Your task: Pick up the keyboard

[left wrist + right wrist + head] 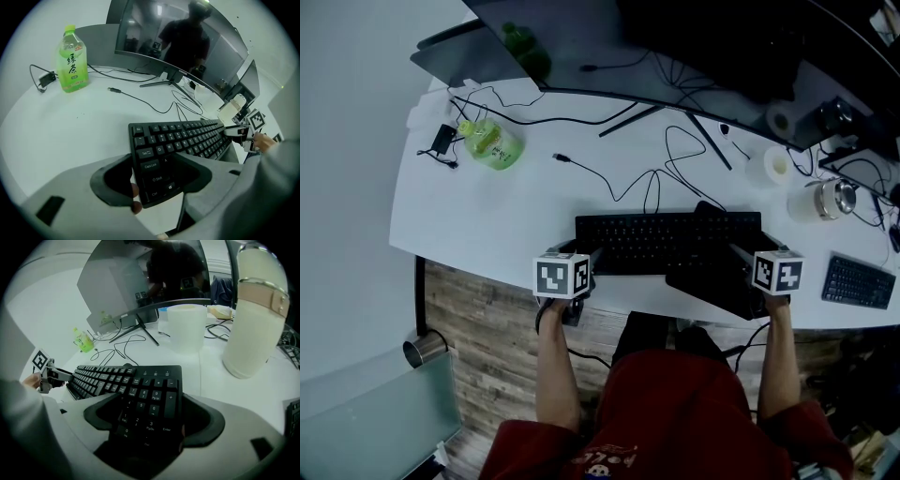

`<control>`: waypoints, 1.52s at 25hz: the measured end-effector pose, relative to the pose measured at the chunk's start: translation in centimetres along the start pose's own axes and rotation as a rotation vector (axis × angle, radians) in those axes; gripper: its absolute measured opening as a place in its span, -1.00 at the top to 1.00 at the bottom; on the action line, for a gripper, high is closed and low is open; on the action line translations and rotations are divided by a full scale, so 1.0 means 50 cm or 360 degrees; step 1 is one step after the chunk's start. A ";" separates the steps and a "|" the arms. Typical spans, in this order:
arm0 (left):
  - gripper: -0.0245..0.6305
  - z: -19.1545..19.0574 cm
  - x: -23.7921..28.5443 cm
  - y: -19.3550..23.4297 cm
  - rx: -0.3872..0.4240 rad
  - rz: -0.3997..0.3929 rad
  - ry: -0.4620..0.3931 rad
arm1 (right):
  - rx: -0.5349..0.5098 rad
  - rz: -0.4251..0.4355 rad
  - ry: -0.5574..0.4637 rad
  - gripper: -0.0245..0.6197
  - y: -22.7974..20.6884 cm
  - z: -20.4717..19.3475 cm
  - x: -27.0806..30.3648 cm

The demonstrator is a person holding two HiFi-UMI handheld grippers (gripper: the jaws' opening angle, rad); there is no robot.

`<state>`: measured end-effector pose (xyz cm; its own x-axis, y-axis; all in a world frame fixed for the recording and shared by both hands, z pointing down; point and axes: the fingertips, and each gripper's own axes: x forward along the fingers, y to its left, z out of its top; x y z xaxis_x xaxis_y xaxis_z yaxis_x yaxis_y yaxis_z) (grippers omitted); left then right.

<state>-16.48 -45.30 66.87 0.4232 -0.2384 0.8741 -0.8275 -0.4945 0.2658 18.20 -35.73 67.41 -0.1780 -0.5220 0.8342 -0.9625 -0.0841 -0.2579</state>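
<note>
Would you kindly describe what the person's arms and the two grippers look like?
The left gripper and right gripper each have a pale grey moulded body, black-lined scooped jaws and a white cube bearing black square markers. Dark cables trail below them. The person wears a dark red short-sleeved top; the forearms are bare.

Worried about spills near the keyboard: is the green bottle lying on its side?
No, the green bottle stands upright on the white desk, cap on top.
</note>
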 end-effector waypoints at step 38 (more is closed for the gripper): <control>0.11 -0.025 -0.418 -0.182 0.0112 0.0544 -0.0998 | -0.0453 0.0214 -0.0842 -0.29 0.098 0.125 -0.327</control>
<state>-18.23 -34.77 46.69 0.2946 -0.8144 0.5000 -0.9348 -0.3543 -0.0262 17.68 -32.92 49.46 -0.2463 -0.8688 0.4296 -0.9685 0.2038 -0.1431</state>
